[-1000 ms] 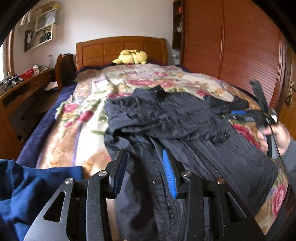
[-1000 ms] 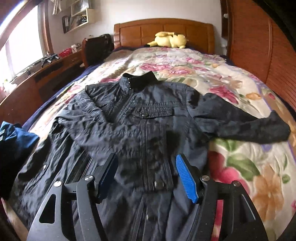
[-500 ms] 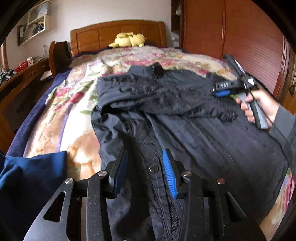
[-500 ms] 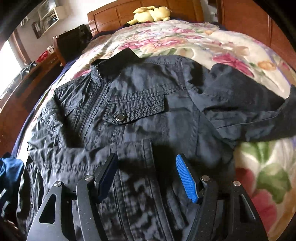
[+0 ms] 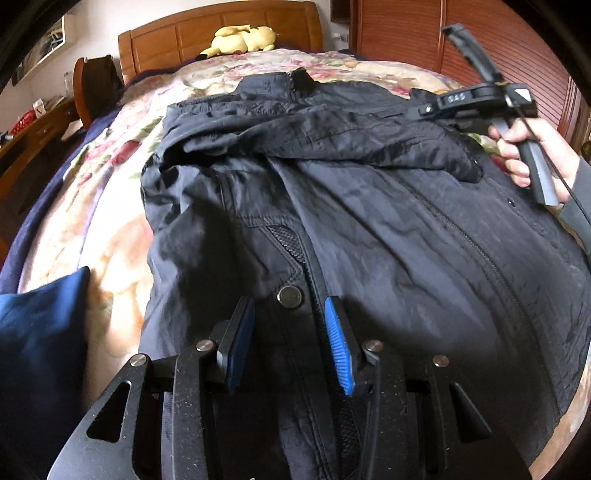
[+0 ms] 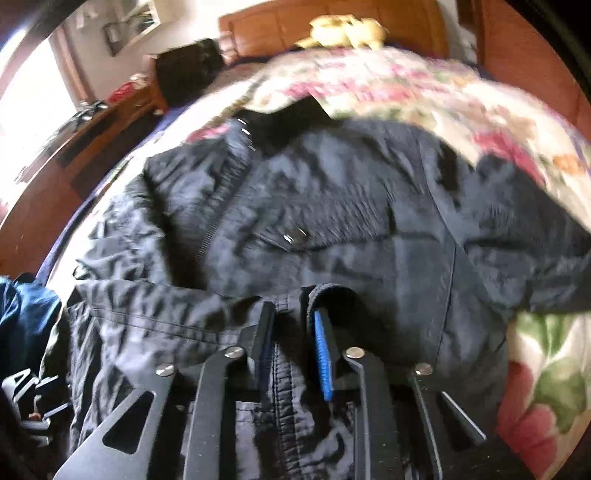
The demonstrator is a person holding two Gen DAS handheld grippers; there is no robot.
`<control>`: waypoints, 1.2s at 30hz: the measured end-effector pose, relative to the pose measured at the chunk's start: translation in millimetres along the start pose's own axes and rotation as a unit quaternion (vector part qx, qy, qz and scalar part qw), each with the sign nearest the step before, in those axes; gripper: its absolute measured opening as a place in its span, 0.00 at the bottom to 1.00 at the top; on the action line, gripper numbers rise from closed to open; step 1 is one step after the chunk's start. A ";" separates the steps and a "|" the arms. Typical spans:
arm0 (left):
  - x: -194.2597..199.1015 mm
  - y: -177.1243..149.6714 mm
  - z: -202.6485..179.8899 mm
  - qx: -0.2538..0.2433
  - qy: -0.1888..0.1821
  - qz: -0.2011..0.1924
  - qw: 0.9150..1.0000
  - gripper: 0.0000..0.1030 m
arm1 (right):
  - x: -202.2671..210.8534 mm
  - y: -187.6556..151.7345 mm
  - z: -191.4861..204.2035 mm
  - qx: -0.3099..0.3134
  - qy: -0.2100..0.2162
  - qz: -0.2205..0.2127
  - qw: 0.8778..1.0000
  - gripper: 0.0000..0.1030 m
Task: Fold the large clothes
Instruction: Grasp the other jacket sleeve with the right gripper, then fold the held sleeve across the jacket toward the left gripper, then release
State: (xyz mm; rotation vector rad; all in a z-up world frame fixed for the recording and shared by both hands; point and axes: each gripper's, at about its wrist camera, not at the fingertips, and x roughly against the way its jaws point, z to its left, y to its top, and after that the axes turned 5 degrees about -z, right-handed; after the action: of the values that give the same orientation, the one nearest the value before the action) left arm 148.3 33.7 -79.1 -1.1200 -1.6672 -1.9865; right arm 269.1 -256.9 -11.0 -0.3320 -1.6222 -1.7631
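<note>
A black jacket [image 5: 369, 229] lies face up on the floral blanket [image 5: 110, 229], one sleeve folded across its chest. My left gripper [image 5: 288, 306] hovers low over the lower front, open, a snap button [image 5: 290, 295] between its fingertips and nothing pinched. The right gripper [image 6: 293, 312] is closing its jaws on a fold of the jacket [image 6: 369, 258] at the cuff [image 6: 327, 291] of the folded sleeve; fabric fills the narrow gap. The left wrist view shows that gripper [image 5: 424, 109] far right, held by a hand [image 5: 517, 155]. The right wrist view is blurred.
A blue garment [image 5: 40, 350] lies at the bed's near left corner. A yellow plush toy [image 5: 240, 38] rests by the wooden headboard [image 5: 221, 33]. A wooden wardrobe [image 5: 498, 44] flanks the bed's right side, and a desk [image 5: 33, 144] its left.
The left gripper has sunk closer to the jacket's lower front. The right gripper has moved in over the chest and narrowed its jaws onto the fabric.
</note>
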 end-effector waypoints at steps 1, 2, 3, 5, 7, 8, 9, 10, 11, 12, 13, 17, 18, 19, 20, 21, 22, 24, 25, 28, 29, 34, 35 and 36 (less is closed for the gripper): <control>-0.6 0.1 0.8 0.002 -0.003 0.001 1.000 0.39 | 6.6 1.3 4.0 0.006 0.003 -0.011 1.000 0.14; -1.5 -0.4 1.1 0.005 -0.005 0.003 1.000 0.39 | 12.2 2.1 6.9 0.011 0.002 -0.020 1.000 0.13; -2.9 -0.8 1.3 0.006 -0.008 0.004 1.000 0.40 | 18.9 2.9 10.3 0.017 0.002 -0.030 0.999 0.12; -4.0 -2.3 1.9 0.010 -0.013 0.005 1.000 0.40 | 35.2 3.9 16.7 0.026 0.006 -0.055 0.998 0.10; -4.0 -3.5 1.4 0.011 -0.016 0.004 1.000 0.40 | 53.7 3.7 22.9 0.035 0.015 -0.080 0.996 0.10; -4.1 -4.0 1.5 0.011 -0.018 0.003 1.000 0.41 | 61.1 2.4 25.9 0.040 0.016 -0.091 0.995 0.09; -5.8 -3.3 1.3 0.011 -0.022 0.003 1.000 0.41 | 69.2 0.8 29.0 0.042 0.020 -0.100 0.994 0.09; -6.2 -3.3 0.9 0.011 -0.025 0.003 1.000 0.42 | 78.1 -1.3 31.7 0.045 0.023 -0.109 0.993 0.09; -6.6 -3.5 0.3 0.011 -0.028 0.002 1.000 0.42 | 85.4 -3.8 34.2 0.049 0.026 -0.117 0.992 0.08; -6.7 -3.4 -0.3 0.011 -0.031 0.003 0.999 0.42 | 93.6 -6.9 38.3 0.055 0.028 -0.125 0.990 0.08; -6.7 -3.7 -0.8 0.011 -0.033 0.003 0.999 0.42 | 100.8 -11.5 39.2 0.058 0.029 -0.131 0.989 0.08; -5.1 -5.9 -1.6 0.013 -0.042 0.002 0.999 0.44 | 124.7 -30.4 50.3 0.081 0.033 -0.145 0.986 0.06; -6.3 -5.0 -0.8 0.013 -0.043 0.002 0.999 0.45 | 128.5 -35.7 52.0 0.085 0.035 -0.148 0.985 0.06; -6.2 -5.2 -1.3 0.012 -0.043 0.002 0.999 0.45 | 134.4 -42.0 52.9 0.088 0.038 -0.149 0.984 0.06; -6.1 -5.2 -1.7 0.012 -0.043 0.003 0.999 0.45 | 138.2 -47.5 53.9 0.090 0.041 -0.150 0.984 0.03; -6.2 -5.1 -1.3 0.013 -0.043 0.002 0.999 0.45 | 142.8 -55.3 54.5 0.091 0.040 -0.152 0.983 0.03; -6.0 -5.2 -0.3 0.014 -0.043 0.002 0.999 0.45 | 146.2 -62.1 53.8 0.090 0.044 -0.152 0.983 0.03; -4.5 -5.9 1.4 0.020 -0.044 0.001 0.999 0.46 | 154.0 -77.4 53.4 0.088 0.048 -0.144 0.985 0.03; -3.9 -6.4 2.1 0.021 -0.045 0.001 0.999 0.46 | 151.3 -85.3 53.8 0.089 0.048 -0.134 0.986 0.03; -4.0 -6.7 2.5 0.022 -0.045 0.003 0.999 0.46 | 141.5 -104.3 55.1 0.099 0.040 -0.104 0.989 0.03; -3.7 -6.9 2.1 0.021 -0.044 0.003 0.999 0.46 | 139.7 -106.4 53.9 0.098 0.039 -0.100 0.989 0.03; -4.8 -6.7 -0.1 0.013 -0.038 0.001 0.999 0.47 | 139.3 -96.6 44.4 0.076 0.031 -0.111 0.990 0.03; -5.0 -6.9 0.0 0.013 -0.038 0.001 0.999 0.47 | 140.1 -93.0 43.3 0.070 0.031 -0.112 0.991 0.05; -5.0 -7.1 0.3 0.013 -0.040 0.001 0.999 0.47 | 139.5 -92.2 46.7 0.069 0.029 -0.114 0.991 0.06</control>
State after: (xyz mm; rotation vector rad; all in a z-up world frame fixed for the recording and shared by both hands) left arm 146.9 34.7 -87.6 -1.2053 -1.7251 -1.9381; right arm 97.2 -260.9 13.2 -0.0303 -1.7858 -1.7966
